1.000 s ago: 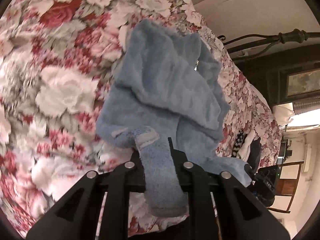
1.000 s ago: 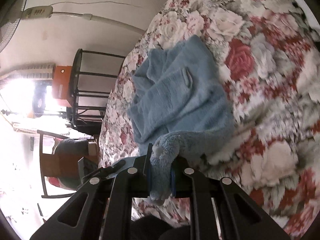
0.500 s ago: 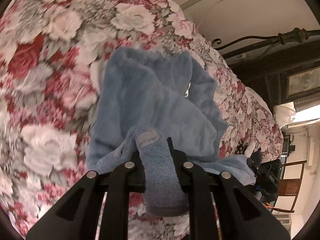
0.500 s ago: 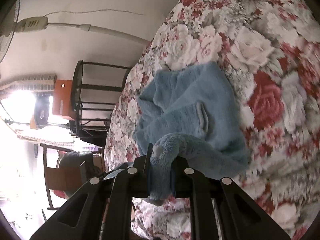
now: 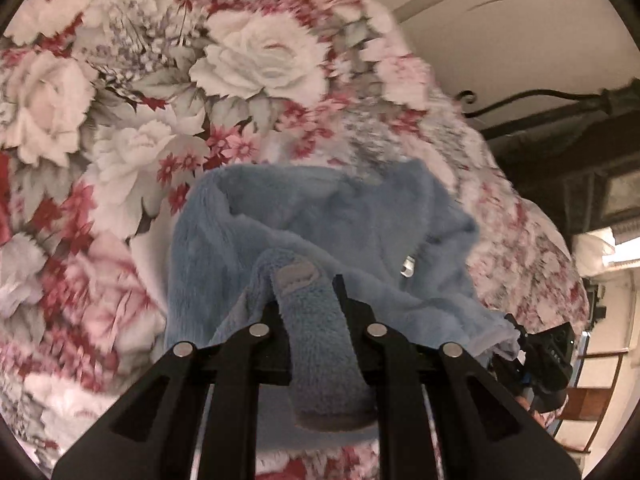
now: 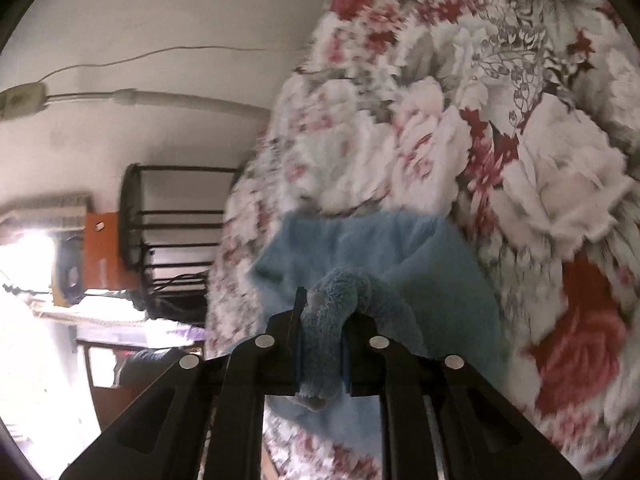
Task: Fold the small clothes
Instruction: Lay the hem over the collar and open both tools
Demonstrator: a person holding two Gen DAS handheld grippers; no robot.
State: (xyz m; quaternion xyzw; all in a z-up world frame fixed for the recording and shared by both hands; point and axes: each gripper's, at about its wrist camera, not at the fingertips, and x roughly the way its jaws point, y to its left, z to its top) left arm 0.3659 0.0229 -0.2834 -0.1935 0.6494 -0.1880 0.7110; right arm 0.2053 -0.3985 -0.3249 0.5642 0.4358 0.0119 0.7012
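A fluffy light-blue garment (image 5: 352,220) lies on the floral bedspread (image 5: 120,120), its near part lifted and doubled over the rest. My left gripper (image 5: 306,296) is shut on a cuff-like end of it, and the strip hangs back between the fingers. In the right wrist view the same blue garment (image 6: 400,248) spreads just ahead on the bedspread (image 6: 520,120). My right gripper (image 6: 322,308) has a rolled end of the garment between its blue pads. Its jaws are opening, though the fabric still fills the gap.
A dark metal bed frame (image 5: 540,104) and a wall stand beyond the bed's far edge. A wooden chair (image 5: 592,400) is at the lower right. A black metal rack (image 6: 176,240) and an orange box (image 6: 100,252) stand beside the bed on the left.
Both grippers moved forward and lower over the bed with the garment's ends. The held part now lies over the rest, so the garment looks shorter. The right jaws have widened slightly.
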